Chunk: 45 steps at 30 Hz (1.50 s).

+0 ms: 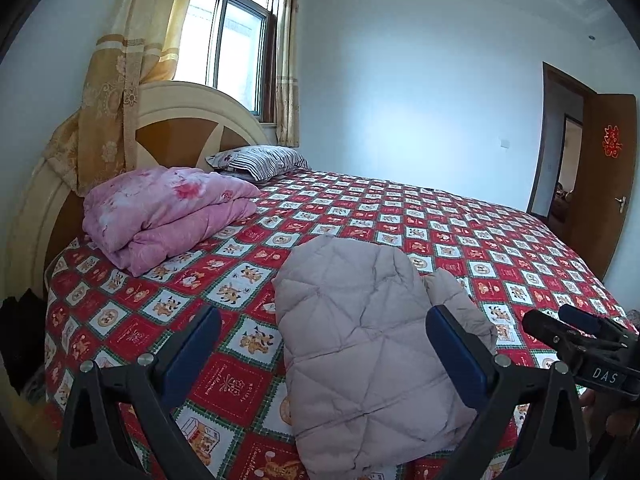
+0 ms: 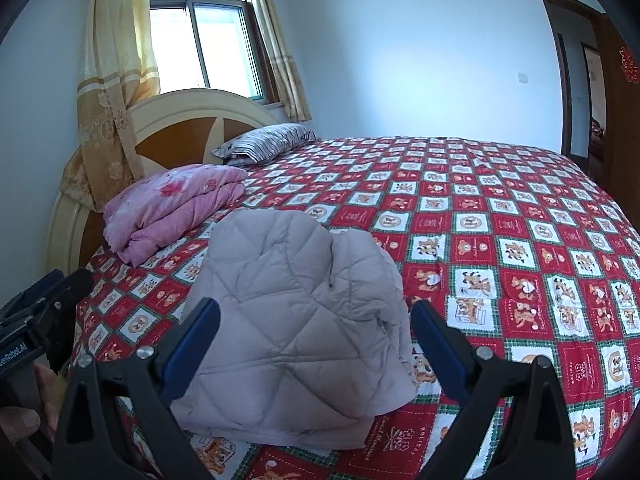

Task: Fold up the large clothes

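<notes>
A wide bed [image 1: 460,232] fills most of both views, covered by a red, white and green checked bedspread [image 2: 500,240] printed with small bears. It bears four soft things. Against the curved cream and brown headboard [image 1: 176,120] lies a folded pink quilt [image 1: 168,216], and beyond that a striped pillow [image 1: 260,160] at the far corner near the window [image 1: 236,40] with its yellow curtains [image 1: 120,80]. A brown door [image 1: 612,168] stands open on the far side of the room.

Near the bed's front edge lies the pale grey-pink quilted jacket [image 2: 296,320], folded into a thick, rounded bundle, with a sleeve or side panel bunched along its right side. It rests flat on the bedspread, well apart from the pink quilt.

The left gripper [image 1: 324,352] hangs just above the jacket's left part, its blue-padded fingers [image 1: 192,348] spread wide and touching no cloth. The right gripper [image 2: 316,348] hovers over the jacket's near edge, likewise spread wide and empty, one finger on each side of the bundle. Each gripper shows at the edge of the other's view, side by side, and part of a hand [image 2: 24,420] is seen at the left gripper's handle.
</notes>
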Motion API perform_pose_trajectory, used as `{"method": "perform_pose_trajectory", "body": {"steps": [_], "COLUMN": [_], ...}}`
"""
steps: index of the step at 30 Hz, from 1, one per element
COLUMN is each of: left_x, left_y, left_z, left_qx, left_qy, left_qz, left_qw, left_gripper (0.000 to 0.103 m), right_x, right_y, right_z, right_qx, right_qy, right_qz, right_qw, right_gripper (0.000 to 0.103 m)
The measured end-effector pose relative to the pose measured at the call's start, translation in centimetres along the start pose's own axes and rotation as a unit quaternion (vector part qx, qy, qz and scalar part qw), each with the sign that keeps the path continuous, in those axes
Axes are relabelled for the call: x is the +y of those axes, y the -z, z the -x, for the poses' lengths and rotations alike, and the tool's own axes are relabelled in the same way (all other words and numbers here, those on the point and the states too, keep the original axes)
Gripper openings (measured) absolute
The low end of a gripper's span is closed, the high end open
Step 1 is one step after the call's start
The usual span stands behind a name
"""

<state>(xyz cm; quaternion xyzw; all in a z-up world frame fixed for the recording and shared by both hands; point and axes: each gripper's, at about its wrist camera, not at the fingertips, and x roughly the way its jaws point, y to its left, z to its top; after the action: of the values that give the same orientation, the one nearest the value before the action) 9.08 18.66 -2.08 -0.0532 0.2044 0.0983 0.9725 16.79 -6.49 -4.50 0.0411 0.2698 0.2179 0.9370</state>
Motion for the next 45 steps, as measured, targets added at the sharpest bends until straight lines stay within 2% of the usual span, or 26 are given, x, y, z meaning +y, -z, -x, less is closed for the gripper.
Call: {"method": "perform_pose_trajectory", "body": {"steps": [22, 31, 45], "left_x": [-0.1, 0.2, -1.6], "left_y": [0.4, 0.5, 0.4], "left_z": [-0.6, -1.4, -1.2], "left_qx": [0.011, 0.038, 0.026], "left_qy": [0.006, 0.004, -0.004], "left_qz": [0.004, 0.021, -0.038], "left_qw": [0.9999, 0.9990, 0.9989], "left_gripper": [0.102, 0.102, 0.102], "right_x": [0.1, 0.0, -0.2], "right_y": [0.0, 0.1, 0.1], "right_z": [0.3, 0.3, 0.3], "right_qx": [-0.007, -0.008, -0.006], "right_qy": [0.000, 0.001, 0.003], "right_qz": [0.001, 0.000, 0.006], "right_qw": [1.000, 1.000, 1.000], "right_gripper": [0.098, 0.099, 0.099]}}
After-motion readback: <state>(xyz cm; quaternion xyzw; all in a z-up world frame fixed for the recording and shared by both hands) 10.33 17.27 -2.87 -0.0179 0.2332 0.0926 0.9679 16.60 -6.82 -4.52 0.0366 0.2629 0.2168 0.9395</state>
